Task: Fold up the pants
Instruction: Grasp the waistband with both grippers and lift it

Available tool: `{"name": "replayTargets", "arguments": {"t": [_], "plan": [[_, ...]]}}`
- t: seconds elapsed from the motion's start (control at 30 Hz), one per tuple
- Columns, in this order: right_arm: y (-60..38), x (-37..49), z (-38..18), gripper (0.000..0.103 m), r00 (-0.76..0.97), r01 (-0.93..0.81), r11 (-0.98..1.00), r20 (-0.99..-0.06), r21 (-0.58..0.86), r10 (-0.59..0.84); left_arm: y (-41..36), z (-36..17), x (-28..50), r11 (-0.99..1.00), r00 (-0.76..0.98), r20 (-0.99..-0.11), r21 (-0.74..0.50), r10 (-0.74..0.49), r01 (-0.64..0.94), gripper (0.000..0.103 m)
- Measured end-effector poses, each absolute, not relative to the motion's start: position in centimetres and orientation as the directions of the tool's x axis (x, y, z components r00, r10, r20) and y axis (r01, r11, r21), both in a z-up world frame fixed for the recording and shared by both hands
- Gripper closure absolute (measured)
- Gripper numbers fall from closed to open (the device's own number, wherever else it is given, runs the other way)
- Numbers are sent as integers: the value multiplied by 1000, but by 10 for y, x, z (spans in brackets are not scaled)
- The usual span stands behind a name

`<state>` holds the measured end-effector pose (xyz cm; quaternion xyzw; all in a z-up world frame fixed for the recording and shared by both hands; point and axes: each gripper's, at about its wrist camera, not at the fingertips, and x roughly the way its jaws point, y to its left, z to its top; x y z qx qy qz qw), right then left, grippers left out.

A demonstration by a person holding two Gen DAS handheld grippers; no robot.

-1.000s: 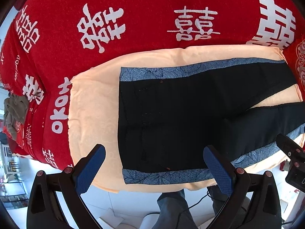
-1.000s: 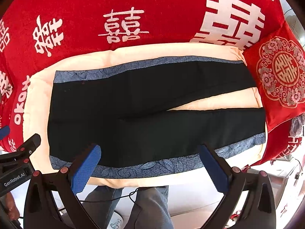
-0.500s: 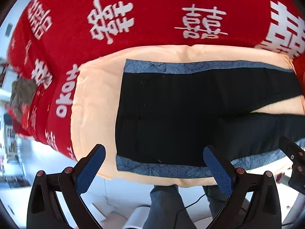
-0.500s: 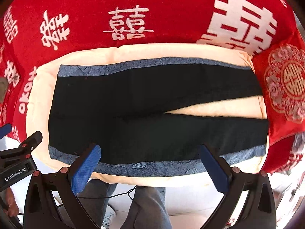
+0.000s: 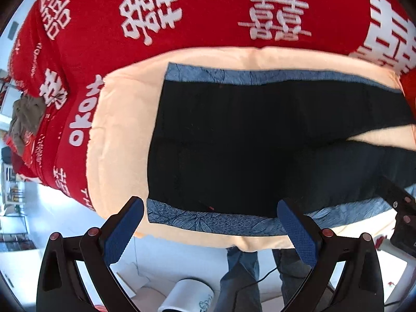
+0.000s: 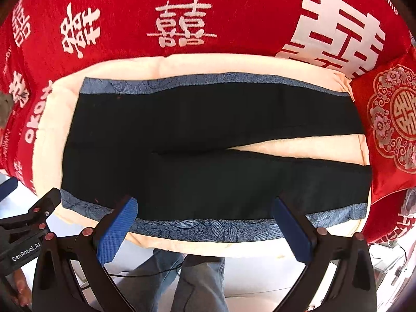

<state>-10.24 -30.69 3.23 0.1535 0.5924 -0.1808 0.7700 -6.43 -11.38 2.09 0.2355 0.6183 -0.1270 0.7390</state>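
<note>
Black pants [image 6: 208, 150] with blue patterned side stripes [image 6: 202, 227] lie flat and spread on a cream blanket [image 6: 202, 63], waist at the left, legs parted to the right. They also show in the left wrist view [image 5: 247, 150], waist end nearest. My left gripper [image 5: 210, 218] is open and empty, above the near stripe [image 5: 213, 221] by the waist. My right gripper [image 6: 205, 214] is open and empty, above the near stripe at mid-leg. Neither touches the cloth.
The cream blanket [image 5: 122, 135] lies on a red bedspread [image 6: 234, 7] with white characters. A red embroidered cushion [image 6: 392, 130] sits right of the leg ends. A grey-brown cloth [image 5: 26, 119] lies at the far left. The person's legs [image 6: 192, 278] stand below the bed's edge.
Both grippers have pulled back and a little lower, so the pants' near stripe now sits level with the fingertips. The pants have not moved. Both grippers stayed open.
</note>
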Motion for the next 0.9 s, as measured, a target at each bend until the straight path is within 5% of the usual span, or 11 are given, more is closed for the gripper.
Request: {"name": "replayTargets", "arguments": {"t": [0.43,0.57,0.67,0.7,0.8,0.9], "plan": [[-259,-104,-34,0,244,470,881,-967,52,-73,-50,-57,-67,872,193,-979,153,70,465,0],[-256,-115,-53,0,376,468,823,-915,322,145,-16,-74,-60,920,149,-987,-2,-66,393,0],[-253,-128,-77,0,488,425,663,-773,616,405,19,-88,-53,945,96,-975,-168,-202,281,15],[-250,-134,-90,6,506,418,592,-718,689,478,32,-96,-51,945,64,-967,-227,-248,237,15],[-235,-145,-131,42,493,422,464,-627,779,604,59,-111,-53,937,44,-948,-302,-314,172,15],[-218,-151,-169,43,475,422,416,-587,805,655,70,-121,-62,932,32,-942,-325,-335,162,15]]}}
